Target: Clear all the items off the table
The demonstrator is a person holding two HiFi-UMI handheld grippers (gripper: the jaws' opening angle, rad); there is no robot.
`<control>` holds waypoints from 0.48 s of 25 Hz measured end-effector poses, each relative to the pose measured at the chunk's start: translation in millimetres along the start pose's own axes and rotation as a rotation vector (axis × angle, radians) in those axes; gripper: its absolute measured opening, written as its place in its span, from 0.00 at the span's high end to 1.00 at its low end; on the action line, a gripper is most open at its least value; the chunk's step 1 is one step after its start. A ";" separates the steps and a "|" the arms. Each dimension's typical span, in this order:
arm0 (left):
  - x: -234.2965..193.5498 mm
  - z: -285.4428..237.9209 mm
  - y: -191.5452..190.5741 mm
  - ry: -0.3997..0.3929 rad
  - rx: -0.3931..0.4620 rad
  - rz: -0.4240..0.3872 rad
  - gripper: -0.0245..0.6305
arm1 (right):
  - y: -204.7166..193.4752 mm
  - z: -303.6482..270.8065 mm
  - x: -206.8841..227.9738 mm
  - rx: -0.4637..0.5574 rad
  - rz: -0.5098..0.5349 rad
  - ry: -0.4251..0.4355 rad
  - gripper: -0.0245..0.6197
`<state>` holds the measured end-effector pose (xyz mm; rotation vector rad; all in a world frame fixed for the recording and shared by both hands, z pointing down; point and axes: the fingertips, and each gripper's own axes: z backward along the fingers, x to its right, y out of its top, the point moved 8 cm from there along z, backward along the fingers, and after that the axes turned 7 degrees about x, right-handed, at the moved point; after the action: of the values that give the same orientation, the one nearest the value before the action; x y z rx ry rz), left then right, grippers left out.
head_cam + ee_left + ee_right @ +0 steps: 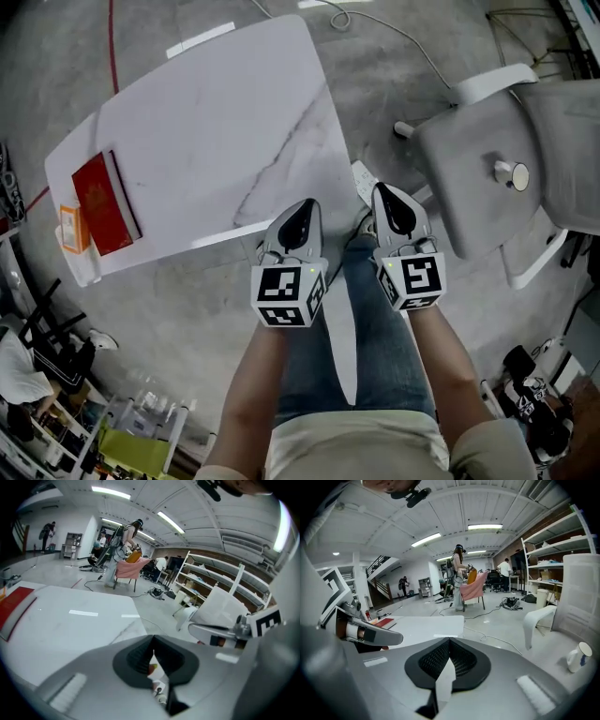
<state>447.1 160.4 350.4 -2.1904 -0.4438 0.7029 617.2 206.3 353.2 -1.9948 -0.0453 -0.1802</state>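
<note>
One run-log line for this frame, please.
left gripper shut, empty | right gripper shut, empty | red book, orange box on table

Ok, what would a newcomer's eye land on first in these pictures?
The red book, with a small orange box beside it, at the far left corner of the white table. Then the left hand-held gripper and right hand-held gripper, both shut and empty, side by side by the near edge. A white mug sits on the grey chair at right.
</note>
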 end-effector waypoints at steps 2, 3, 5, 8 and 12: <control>-17.9 12.3 1.8 0.035 0.016 0.019 0.95 | 3.9 -8.2 -17.6 -0.006 0.014 0.033 0.96; -26.9 18.8 2.6 0.049 0.022 0.027 0.95 | 5.8 -11.6 -27.0 -0.007 0.019 0.046 0.96; -45.0 31.9 3.8 0.075 0.032 0.041 0.95 | 9.5 -17.8 -46.8 -0.011 0.028 0.070 0.96; -69.8 49.3 5.7 0.112 0.048 0.070 0.95 | 14.5 -28.1 -74.6 -0.022 0.046 0.110 0.96; -98.3 70.1 6.6 0.154 0.070 0.109 0.95 | 20.2 -40.5 -109.1 -0.038 0.072 0.163 0.96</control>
<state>327.4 145.8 340.6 -2.1954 -0.2189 0.5926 507.4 166.5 335.4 -2.0099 0.1354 -0.2983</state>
